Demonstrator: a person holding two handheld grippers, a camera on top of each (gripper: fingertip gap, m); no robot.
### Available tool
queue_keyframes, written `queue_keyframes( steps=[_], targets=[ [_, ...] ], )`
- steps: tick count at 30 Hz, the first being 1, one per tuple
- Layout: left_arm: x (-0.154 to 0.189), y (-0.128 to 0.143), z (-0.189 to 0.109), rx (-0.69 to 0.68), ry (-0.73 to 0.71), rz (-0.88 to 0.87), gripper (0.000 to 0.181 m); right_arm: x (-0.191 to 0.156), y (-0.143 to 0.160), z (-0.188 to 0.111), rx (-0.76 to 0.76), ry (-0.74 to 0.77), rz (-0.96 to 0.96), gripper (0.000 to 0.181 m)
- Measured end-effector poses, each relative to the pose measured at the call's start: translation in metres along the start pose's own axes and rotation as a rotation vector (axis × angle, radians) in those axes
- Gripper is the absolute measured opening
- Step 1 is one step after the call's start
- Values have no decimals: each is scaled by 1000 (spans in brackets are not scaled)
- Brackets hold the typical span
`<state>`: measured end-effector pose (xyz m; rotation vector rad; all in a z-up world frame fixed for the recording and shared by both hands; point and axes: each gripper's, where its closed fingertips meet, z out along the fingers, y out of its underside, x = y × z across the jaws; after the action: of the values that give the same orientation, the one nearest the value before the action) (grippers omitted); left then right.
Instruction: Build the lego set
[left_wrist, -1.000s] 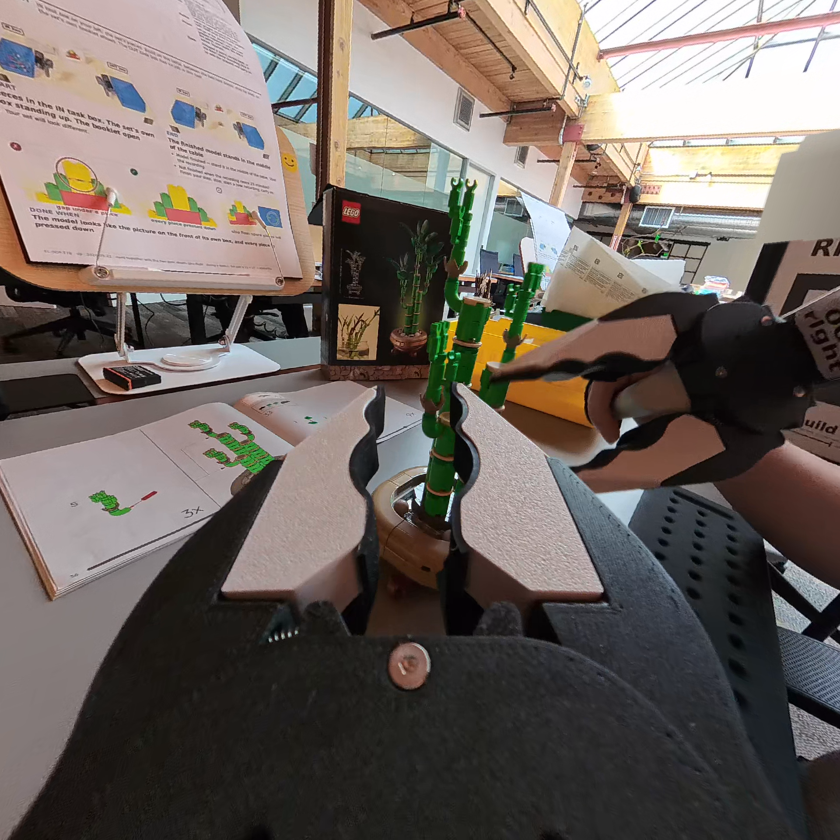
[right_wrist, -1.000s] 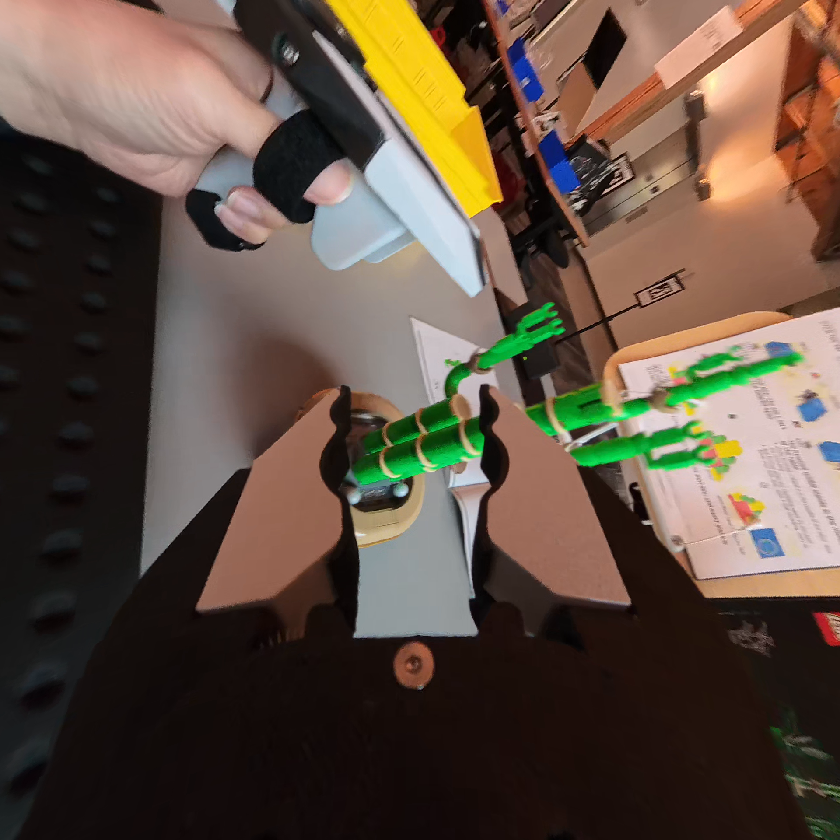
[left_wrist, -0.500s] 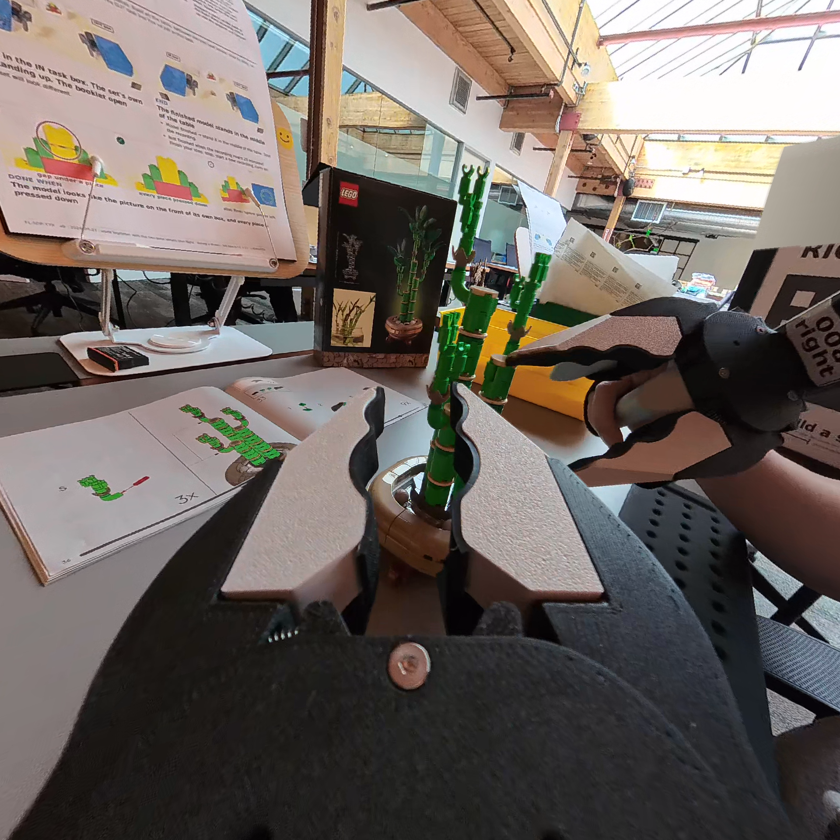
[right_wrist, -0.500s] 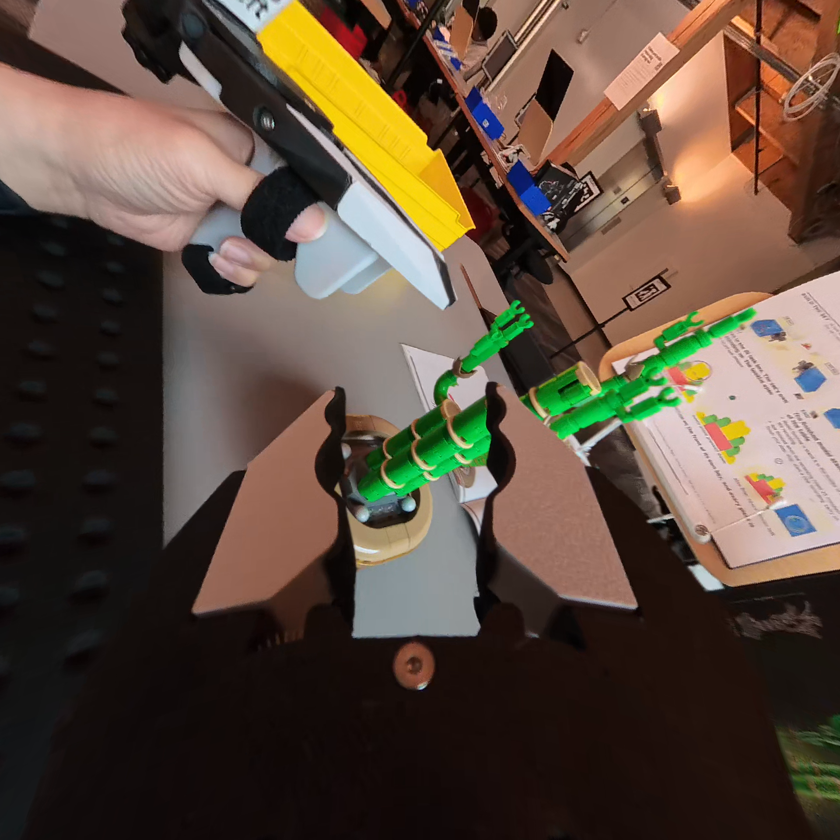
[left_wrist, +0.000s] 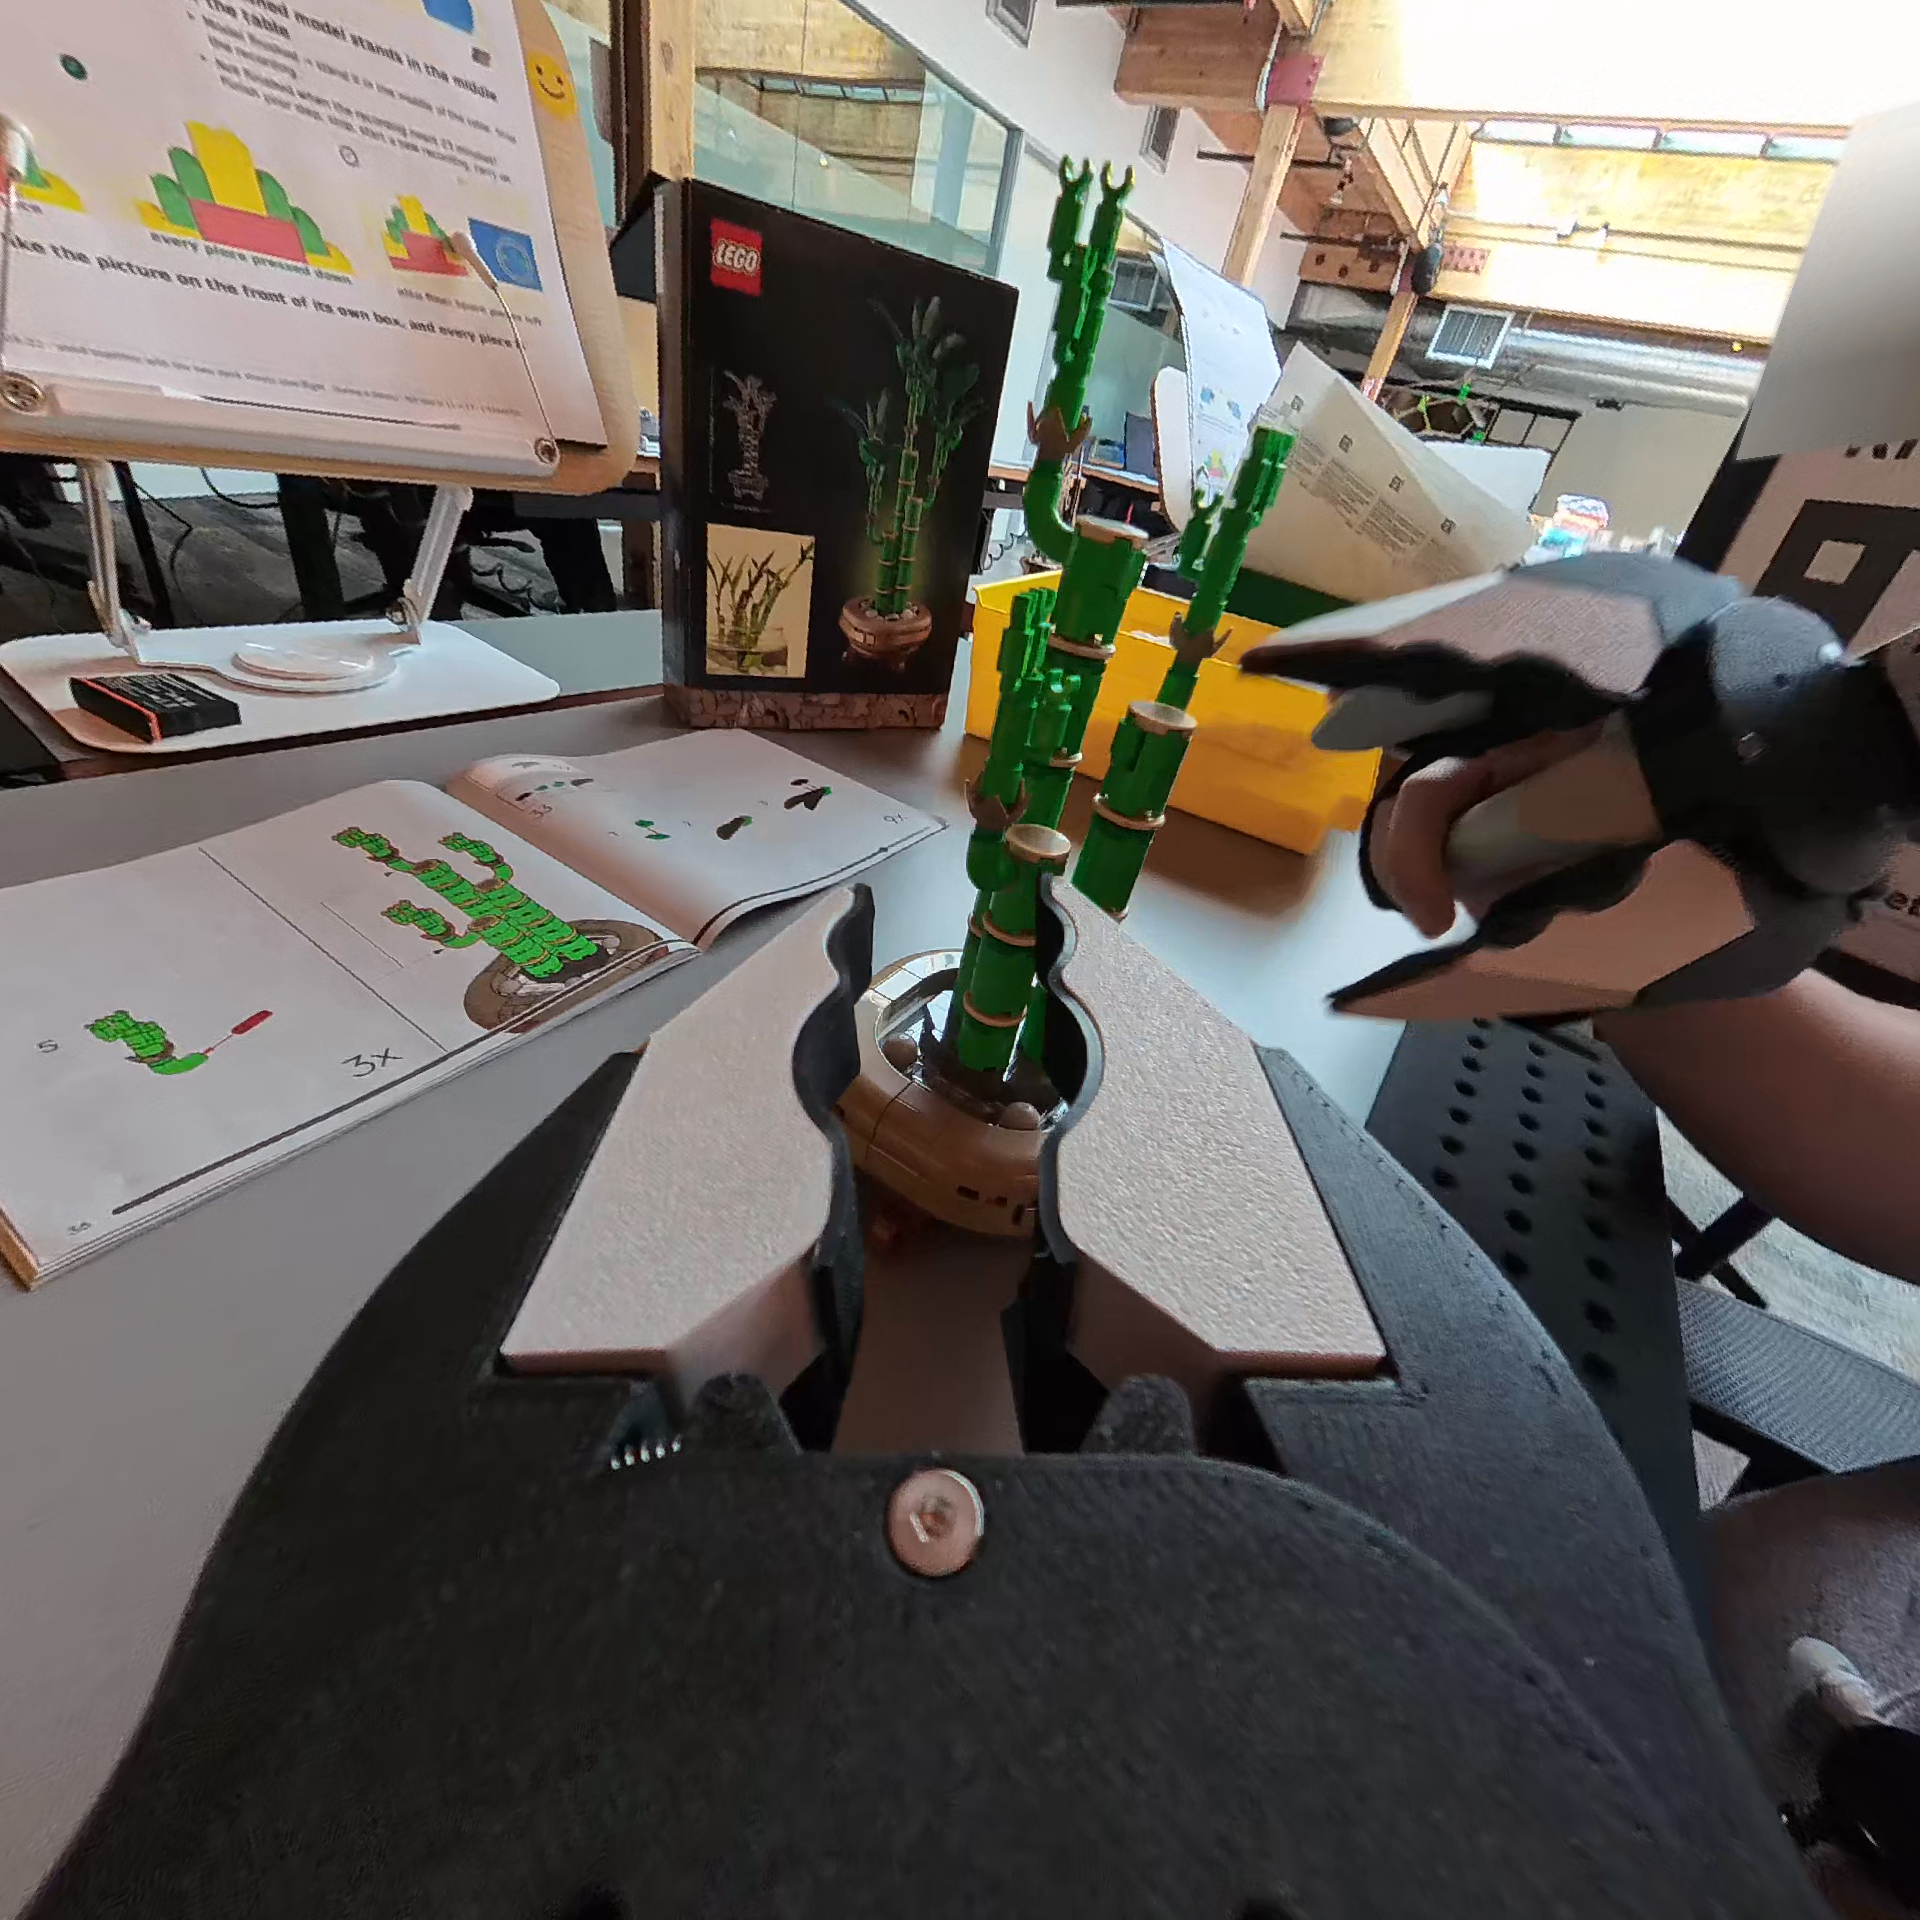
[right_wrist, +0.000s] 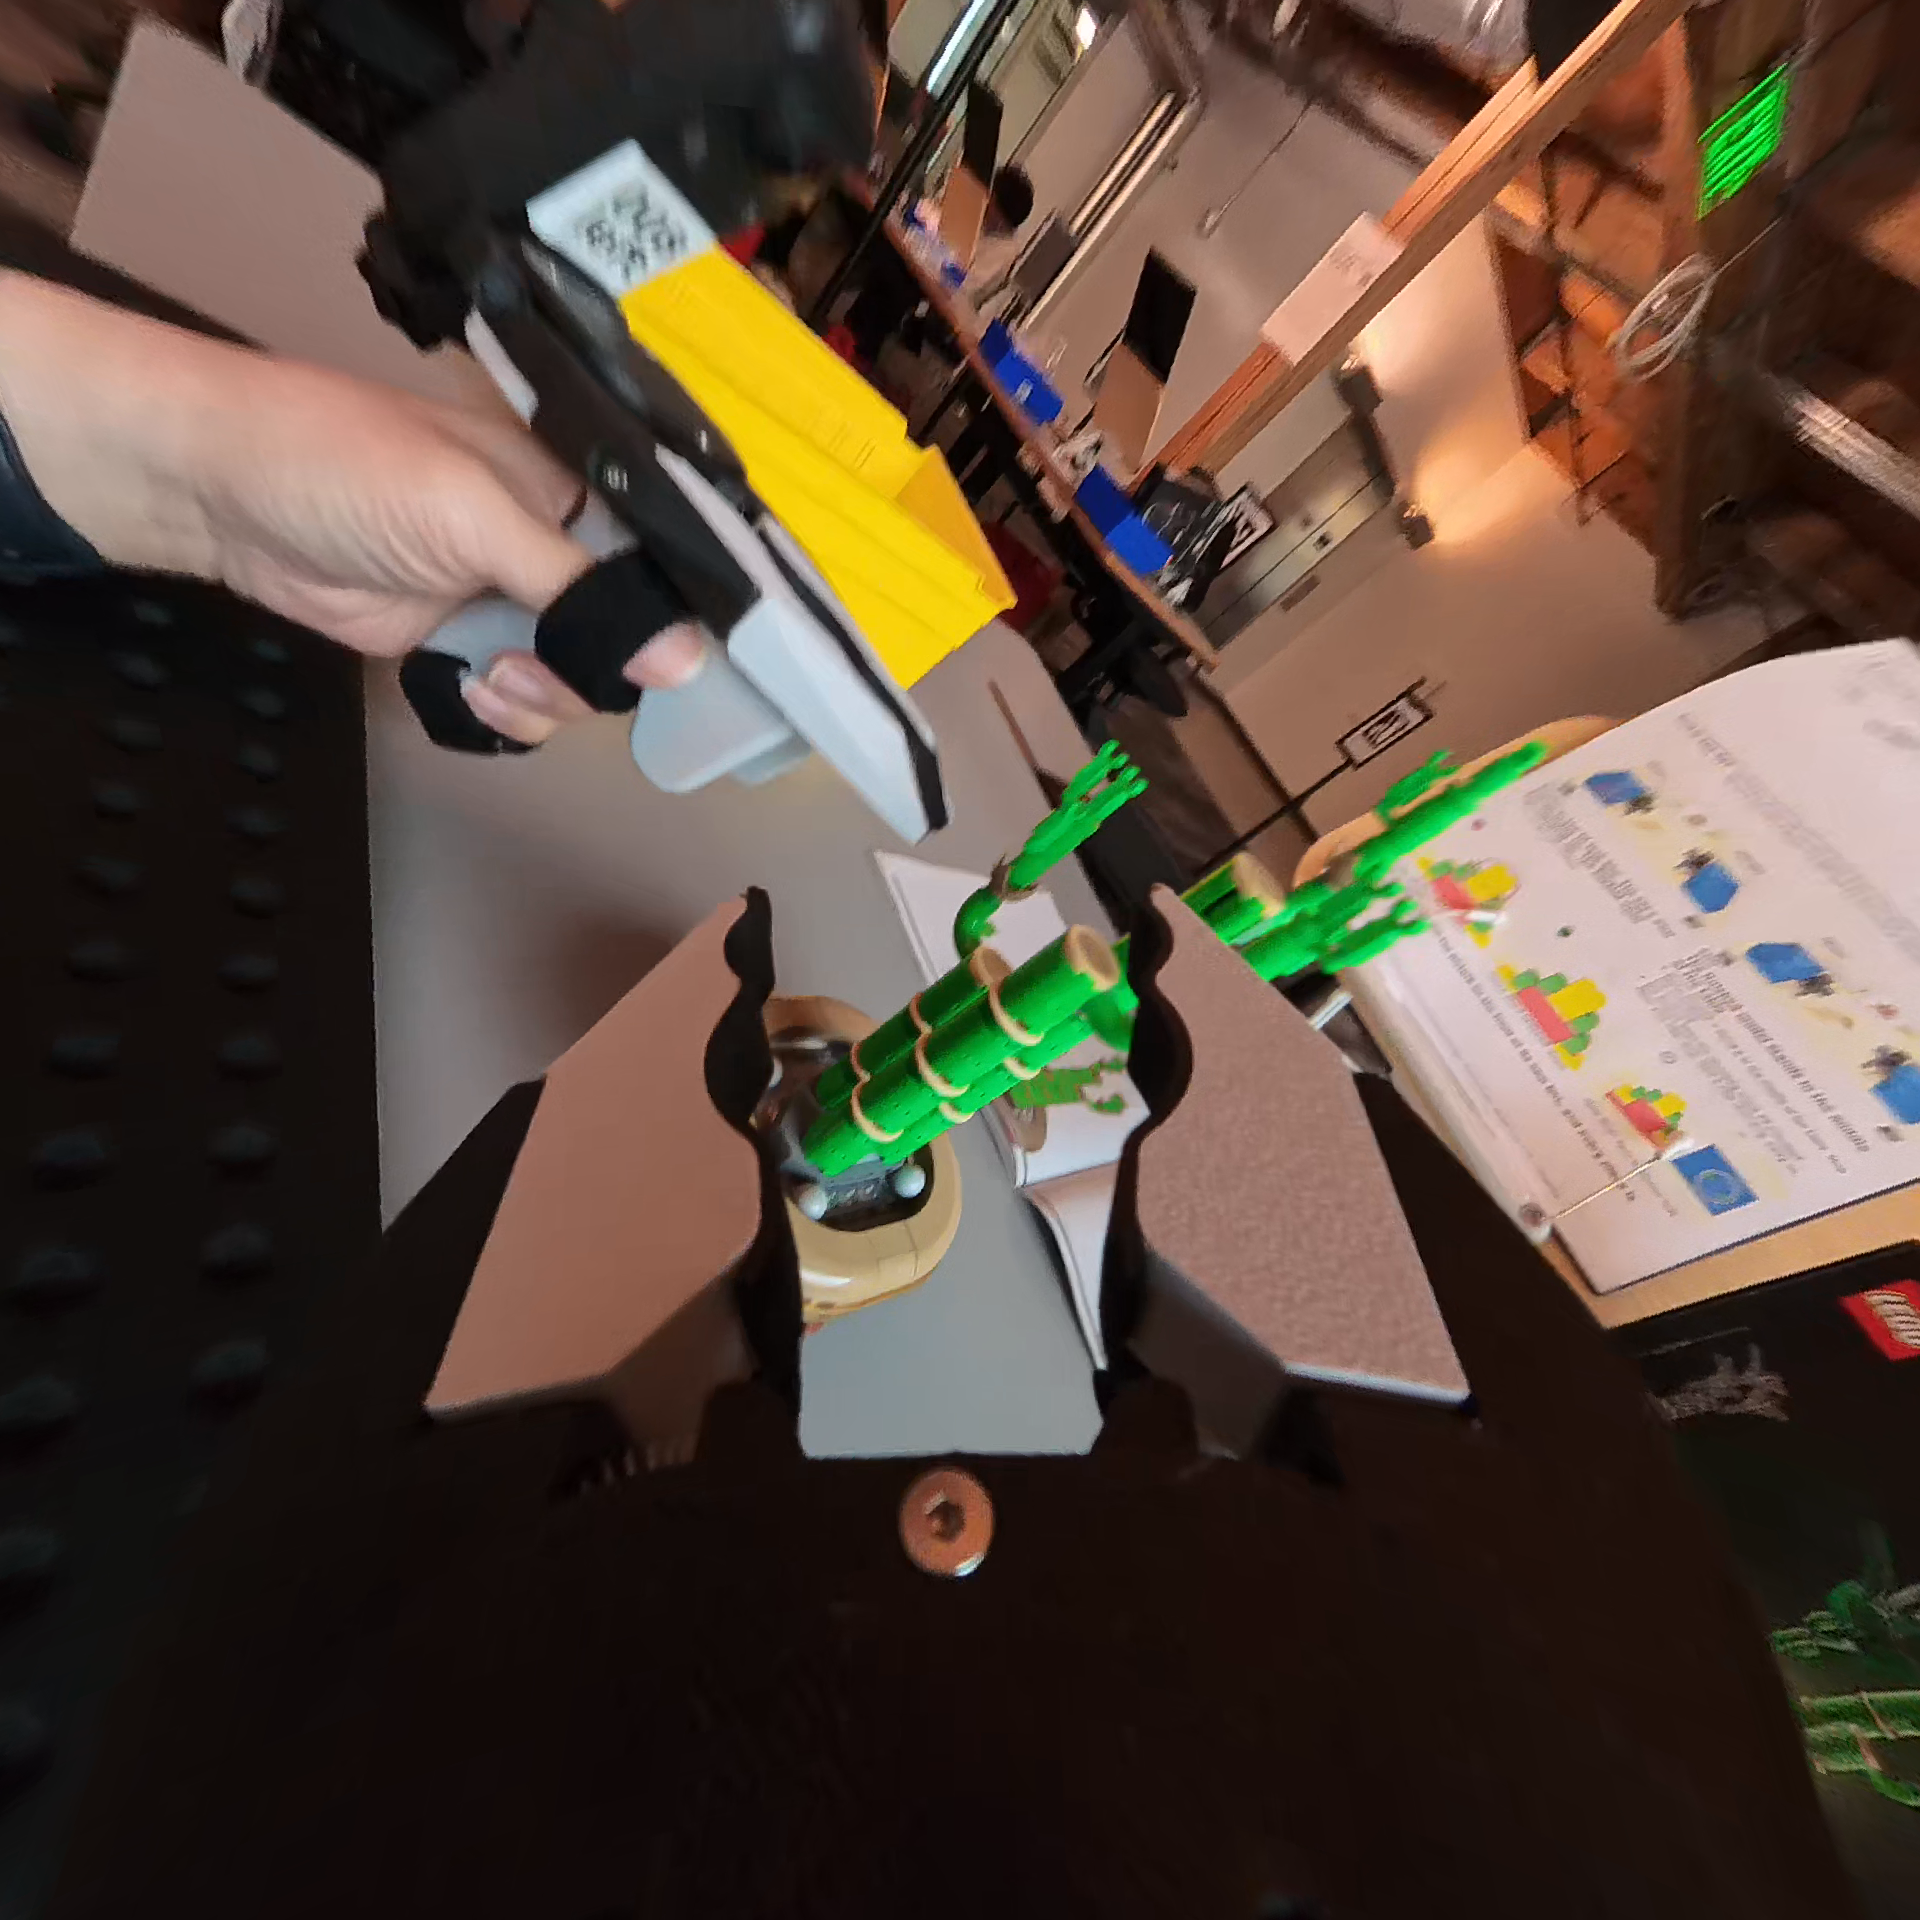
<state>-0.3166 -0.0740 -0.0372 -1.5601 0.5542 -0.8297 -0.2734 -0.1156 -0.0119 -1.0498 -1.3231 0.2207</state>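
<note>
The Lego model is a tan pot (left_wrist: 935, 1153) with several green bamboo stalks (left_wrist: 1081, 644) standing upright on the grey table (left_wrist: 208, 1403). My left gripper (left_wrist: 951, 914) is slightly open and empty, hovering just in front of the pot, which shows through the gap. My right gripper (left_wrist: 1299, 821) is open and empty, a little to the right of the thin stalk. In the right wrist view the right gripper (right_wrist: 956, 914) frames the stalks (right_wrist: 966, 1039) and pot (right_wrist: 883, 1247). The left gripper (right_wrist: 904, 800) is held by a hand, apart from the model.
An open instruction booklet (left_wrist: 312, 987) lies left of the model. The black set box (left_wrist: 831, 447) and a yellow bin (left_wrist: 1247, 758) stand behind it. A sheet on a wooden stand (left_wrist: 260, 208) is at the back left. A black perforated seat (left_wrist: 1538, 1143) is at the right. Left tips to right tips: about 7 cm. Between my left fingertips and the tan pot (left_wrist: 935, 1153) there is roughly 8 cm.
My right gripper has drawn back to the right, off the thin stalk its upper tip was touching. My left gripper has tilted and moved a little nearer the pot. The model stands as before.
</note>
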Motion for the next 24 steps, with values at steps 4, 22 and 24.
queue_keyframes(
  steps=[4,22,24],
  targets=[
    [1,12,6,-94,37,47,27,0,-3,-11,33,-81,189,65],
    [7,9,21,-96,345,37,23,-9,43,-1,160,-545,751,73],
    [7,6,21,-81,369,29,20,-8,44,0,182,-577,741,72]
  ],
)
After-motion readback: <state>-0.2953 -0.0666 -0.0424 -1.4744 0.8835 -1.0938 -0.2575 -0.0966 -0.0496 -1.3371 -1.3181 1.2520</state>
